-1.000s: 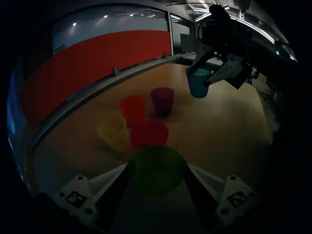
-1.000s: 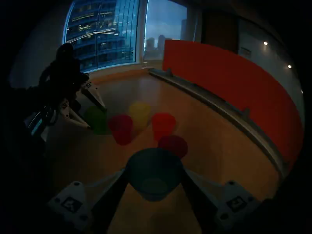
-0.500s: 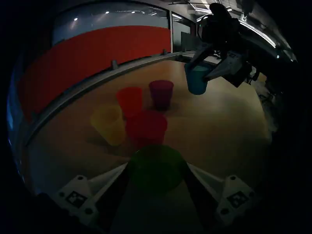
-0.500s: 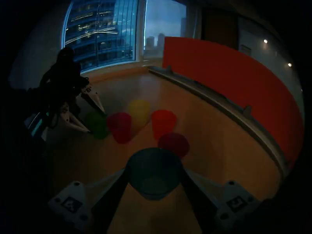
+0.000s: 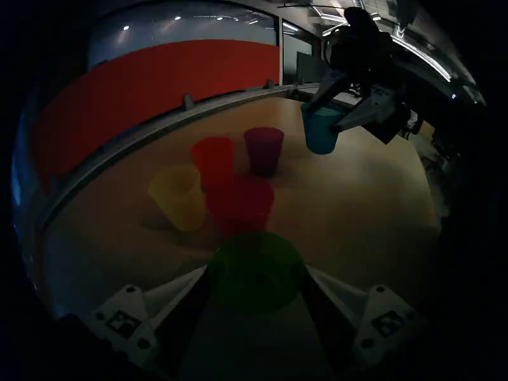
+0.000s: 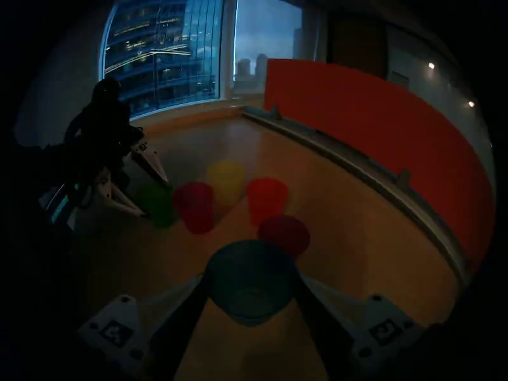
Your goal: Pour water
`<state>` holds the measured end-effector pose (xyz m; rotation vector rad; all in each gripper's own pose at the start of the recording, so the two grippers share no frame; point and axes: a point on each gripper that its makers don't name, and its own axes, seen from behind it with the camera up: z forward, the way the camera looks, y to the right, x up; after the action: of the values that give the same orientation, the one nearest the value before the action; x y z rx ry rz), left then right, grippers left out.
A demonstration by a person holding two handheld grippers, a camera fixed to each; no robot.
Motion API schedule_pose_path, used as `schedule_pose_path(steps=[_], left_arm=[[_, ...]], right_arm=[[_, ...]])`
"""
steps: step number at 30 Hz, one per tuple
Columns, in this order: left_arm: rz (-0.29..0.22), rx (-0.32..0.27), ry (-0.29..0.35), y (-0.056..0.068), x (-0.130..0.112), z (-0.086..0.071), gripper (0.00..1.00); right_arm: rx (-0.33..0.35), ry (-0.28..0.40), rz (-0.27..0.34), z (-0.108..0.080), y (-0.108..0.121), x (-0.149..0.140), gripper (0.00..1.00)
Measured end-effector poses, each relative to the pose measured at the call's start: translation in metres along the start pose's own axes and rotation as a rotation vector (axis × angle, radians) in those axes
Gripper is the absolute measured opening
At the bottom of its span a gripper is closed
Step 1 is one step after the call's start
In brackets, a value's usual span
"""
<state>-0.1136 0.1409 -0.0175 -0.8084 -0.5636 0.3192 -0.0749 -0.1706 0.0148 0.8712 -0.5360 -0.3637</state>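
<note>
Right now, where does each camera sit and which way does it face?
Left gripper view: rides the left claw, facing the red wall; that claw clamps a green cup; the right claw with a blue cup shows upper right.
Right gripper view: rides the right claw, facing the window; that claw clamps the blue cup; the left claw shows far left.
Shared: table, yellow cup, purple cup, both claws.
</note>
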Motion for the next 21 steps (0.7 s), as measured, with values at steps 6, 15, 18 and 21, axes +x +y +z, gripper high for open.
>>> schedule_pose_path(steps=[6, 15, 18, 21], left_arm=[[-0.015, 0.002, -0.013, -0.001, -0.001, 0.0, 0.92], [-0.028, 0.002, -0.048, -0.002, -0.014, -0.002, 0.93], [-0.024, 0.002, -0.054, -0.001, -0.018, -0.005, 0.93], [-0.022, 0.005, -0.062, 0.0, -0.022, -0.009, 0.93]], right_arm=[[0.0, -0.002, 0.001, 0.0, -0.001, -0.002, 0.96], [0.004, -0.003, 0.011, 0.002, -0.003, -0.007, 0.97], [0.005, -0.005, 0.014, 0.004, -0.005, -0.009, 0.97], [0.01, -0.008, 0.02, 0.007, -0.007, -0.013, 0.97]])
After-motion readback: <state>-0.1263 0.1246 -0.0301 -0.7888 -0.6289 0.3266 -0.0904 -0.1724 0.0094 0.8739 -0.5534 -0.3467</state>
